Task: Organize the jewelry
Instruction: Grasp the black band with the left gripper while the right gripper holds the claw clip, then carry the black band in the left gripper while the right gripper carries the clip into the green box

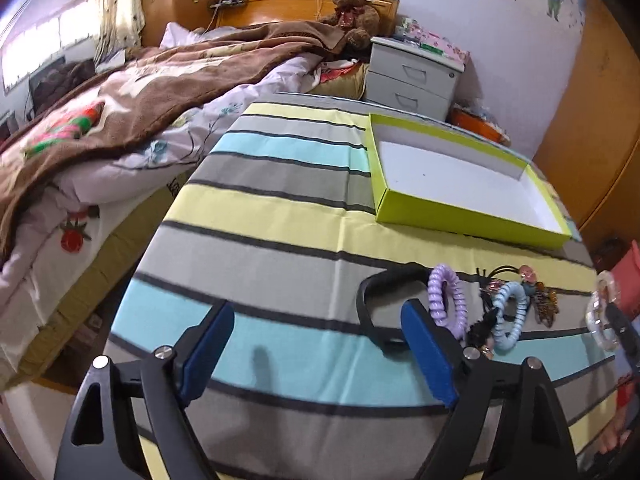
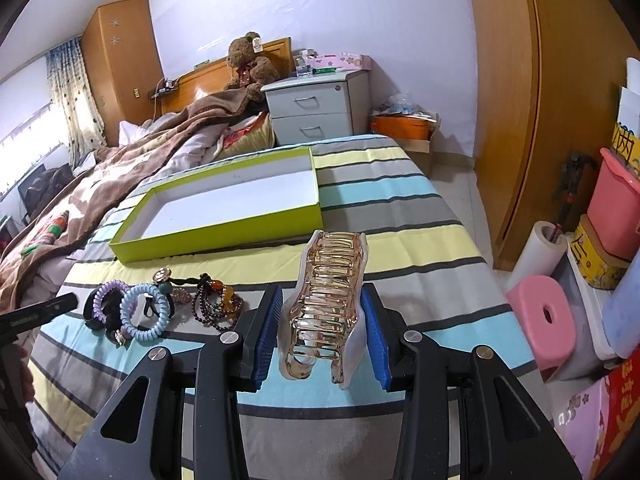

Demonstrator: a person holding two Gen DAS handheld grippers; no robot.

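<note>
Right gripper (image 2: 322, 320) pinches the amber hair claw (image 2: 326, 304) upright, likely bound for the empty green box (image 2: 216, 236); left gripper (image 1: 320, 348) gapes wide, holding nothing, beside the hair ties (image 1: 508, 316).

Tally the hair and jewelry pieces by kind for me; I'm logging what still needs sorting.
Spiral hair ties: 2, purple and blue
Black headband: 1
Clear claw clip, held in the right tool: 1
Dark bead bracelet bunch: 1, strands too tangled to separate
Black ties with charms: cannot count
Total countable: 5
</note>
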